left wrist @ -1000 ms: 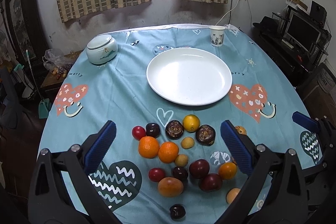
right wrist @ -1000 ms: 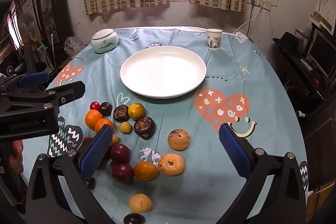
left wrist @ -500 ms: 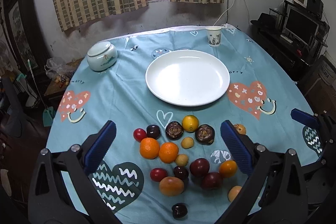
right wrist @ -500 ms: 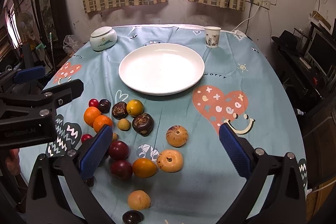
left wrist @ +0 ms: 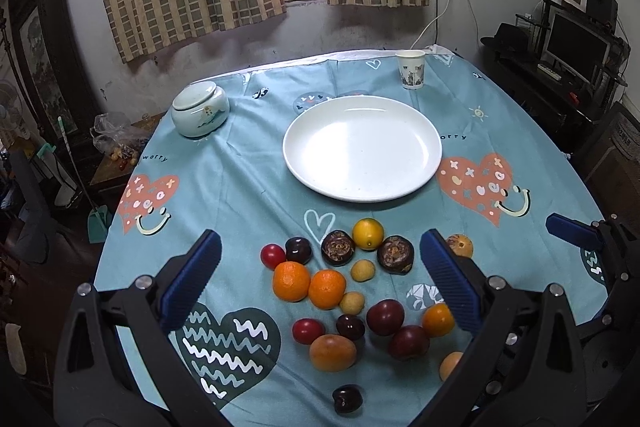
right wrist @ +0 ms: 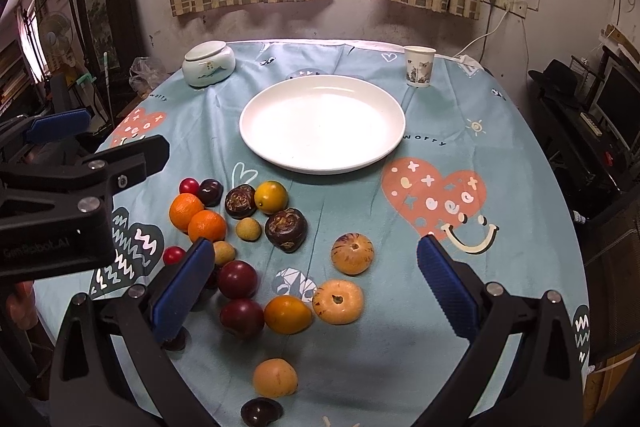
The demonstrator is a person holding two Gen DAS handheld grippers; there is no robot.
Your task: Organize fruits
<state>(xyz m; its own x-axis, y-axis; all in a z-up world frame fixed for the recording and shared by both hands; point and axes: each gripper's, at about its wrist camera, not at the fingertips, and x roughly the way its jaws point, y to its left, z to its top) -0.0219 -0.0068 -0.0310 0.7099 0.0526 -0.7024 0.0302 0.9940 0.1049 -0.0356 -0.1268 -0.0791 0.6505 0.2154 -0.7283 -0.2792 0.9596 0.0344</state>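
My left gripper [left wrist: 320,279] and right gripper [right wrist: 316,281] both hang wide apart, holding nothing, above the fruits [right wrist: 244,239] scattered on the tabletop [right wrist: 500,267] near the bare white plate [right wrist: 322,123].

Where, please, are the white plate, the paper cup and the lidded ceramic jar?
white plate [left wrist: 434,147], left wrist view, bare right rim.
paper cup [right wrist: 418,69], right wrist view, middle of its printed side.
lidded ceramic jar [left wrist: 199,115], left wrist view, front of its body.
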